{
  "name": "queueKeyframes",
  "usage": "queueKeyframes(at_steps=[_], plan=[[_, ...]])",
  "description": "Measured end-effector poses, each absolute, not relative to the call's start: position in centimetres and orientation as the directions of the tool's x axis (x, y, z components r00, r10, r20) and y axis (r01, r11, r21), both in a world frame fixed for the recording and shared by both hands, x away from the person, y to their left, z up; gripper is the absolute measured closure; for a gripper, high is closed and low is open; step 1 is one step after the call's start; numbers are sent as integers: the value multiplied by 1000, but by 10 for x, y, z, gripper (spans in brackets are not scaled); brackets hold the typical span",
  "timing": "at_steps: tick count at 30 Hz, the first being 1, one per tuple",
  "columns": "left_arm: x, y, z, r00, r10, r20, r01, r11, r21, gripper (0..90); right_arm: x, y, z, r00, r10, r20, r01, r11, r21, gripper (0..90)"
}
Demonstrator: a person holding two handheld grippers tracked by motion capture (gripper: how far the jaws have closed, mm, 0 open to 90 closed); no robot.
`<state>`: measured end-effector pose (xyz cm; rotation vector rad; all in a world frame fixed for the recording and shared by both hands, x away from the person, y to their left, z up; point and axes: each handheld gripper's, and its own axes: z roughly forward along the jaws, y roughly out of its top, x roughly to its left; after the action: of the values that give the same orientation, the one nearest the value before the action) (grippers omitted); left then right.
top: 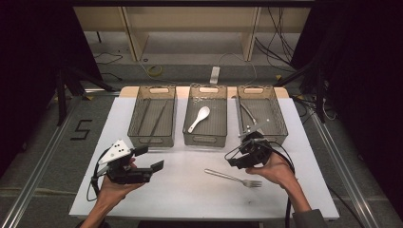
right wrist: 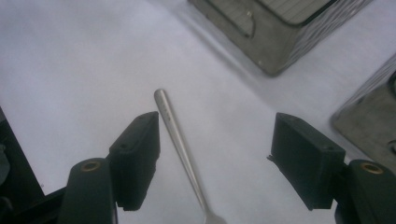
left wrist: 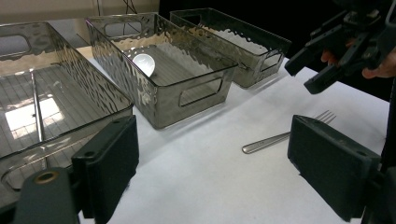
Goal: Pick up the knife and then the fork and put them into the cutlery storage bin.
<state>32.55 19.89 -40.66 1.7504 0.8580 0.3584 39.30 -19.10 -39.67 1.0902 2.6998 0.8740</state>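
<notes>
From the high view there's a white table (top: 142, 190) with three clear bins lined up along the far side. The left bin (top: 153, 117) has a couple of thin dark sticks lying in it, the middle bin (top: 206, 116) holds a white spoon (top: 199, 118), and the right bin (top: 262, 114) has some metal cutlery. A fork (top: 233, 178) lies flat on the bare table near the person, tines pointing right. The right gripper (top: 241, 152) hangs just above and a bit beyond the fork's handle, jaws spread with nothing in them. The left gripper (top: 151, 158) sits off to the left, near the left bin, jaws also spread and empty.

Left gripper view: both black jaws wide apart, bare table between them. The fork (left wrist: 280, 137) is on the table past the right-hand jaw, and the other gripper (left wrist: 310, 70) hovers above it. The spoon (left wrist: 144, 64) shows in the middle bin (left wrist: 196, 93).

Right gripper view: jaws wide apart, and the fork (right wrist: 180, 144) handle runs between them on the table, touching neither pad. A bin corner (right wrist: 275, 42) is at the far right.
</notes>
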Motion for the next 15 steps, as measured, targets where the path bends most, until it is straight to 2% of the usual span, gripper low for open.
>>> queueKeyframes(at_steps=[15], plan=[[325,199,-406,694,700,-170,364,-137,921,158,385,-177,-427,-775,624,101,603,683,413,449]])
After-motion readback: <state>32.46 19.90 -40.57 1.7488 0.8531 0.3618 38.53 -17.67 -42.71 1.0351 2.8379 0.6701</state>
